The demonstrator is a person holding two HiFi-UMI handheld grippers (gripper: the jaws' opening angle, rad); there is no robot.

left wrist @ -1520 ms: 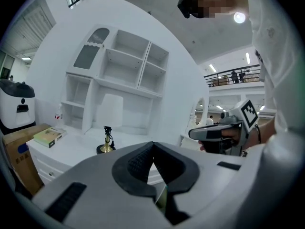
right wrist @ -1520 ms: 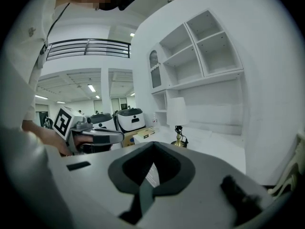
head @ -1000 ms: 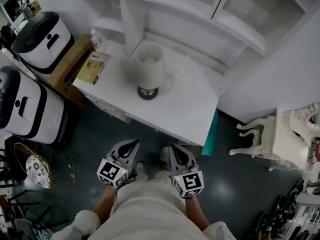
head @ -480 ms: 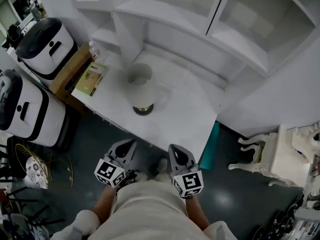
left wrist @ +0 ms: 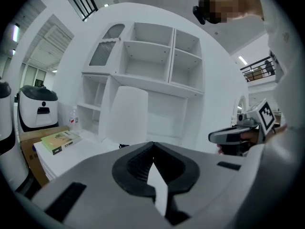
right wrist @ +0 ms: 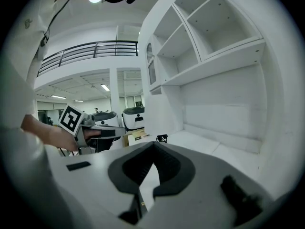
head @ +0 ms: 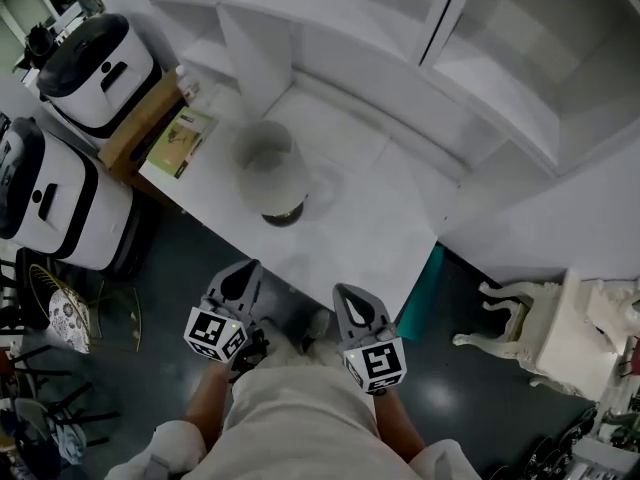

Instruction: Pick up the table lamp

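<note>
The table lamp, with a pale drum shade and a dark round base, stands upright on the white desk. Both grippers hover side by side just off the desk's front edge, pointing at it, well short of the lamp. My left gripper is shut with nothing in it, and so is my right gripper. In the left gripper view the lamp rises straight beyond the shut left gripper. In the right gripper view the lamp stands ahead, slightly left of the right gripper.
A green book lies on the desk's left end, with a small bottle behind it. A white shelf hutch backs the desk. Two black-and-white appliances and a cardboard box stand left; a white ornate stool stands right.
Both grippers have moved forward toward the desk's front edge, staying shut. The lamp has not moved on the desk.
</note>
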